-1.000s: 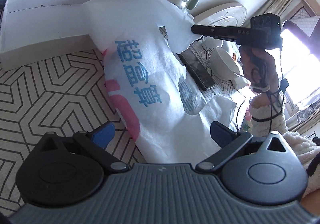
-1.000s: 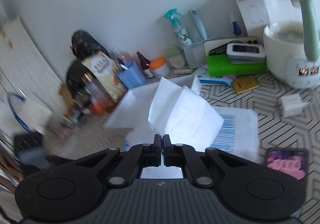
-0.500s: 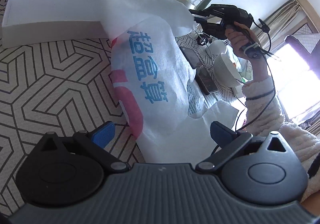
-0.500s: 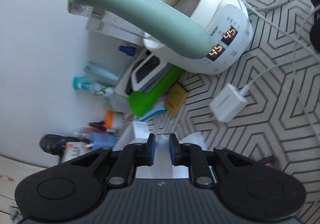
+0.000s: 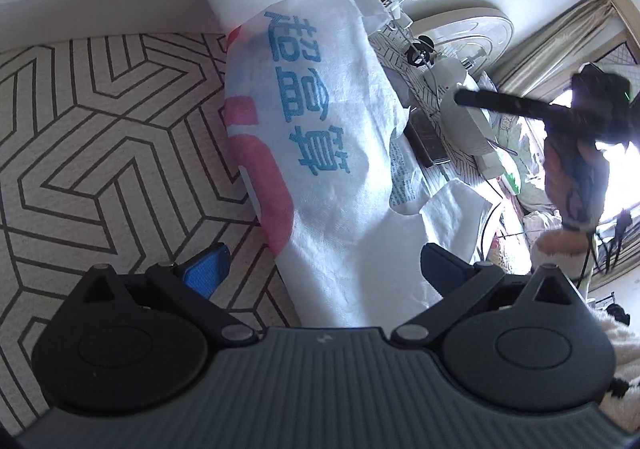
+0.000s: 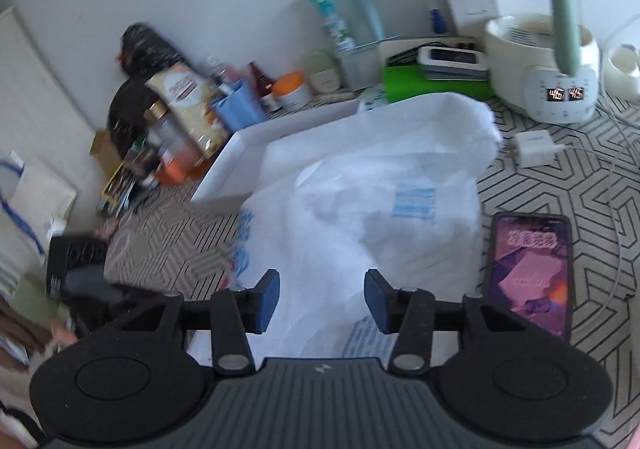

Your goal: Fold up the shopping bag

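A white shopping bag (image 5: 320, 153) with blue characters and a pink mark lies folded lengthwise on the patterned table; its far end rests against a white box. It also shows in the right wrist view (image 6: 368, 209), rumpled. My left gripper (image 5: 324, 269) is open, its blue pads on either side of the bag's near end, just above it. My right gripper (image 6: 320, 293) is open and empty, held above the bag; in the left wrist view it (image 5: 464, 99) hangs in the air to the right, clear of the bag.
A white box (image 6: 256, 145) lies behind the bag. A phone (image 6: 528, 265) lies right of it, beside a charger (image 6: 534, 149) with cable. A kettle (image 6: 540, 61), green box (image 6: 432, 83), bottles and jars (image 6: 292, 91) crowd the back wall.
My right gripper let go of the bag's upper flap, opened and drew back to the right. The flap dropped onto the bag. My left gripper stayed open over the near end.
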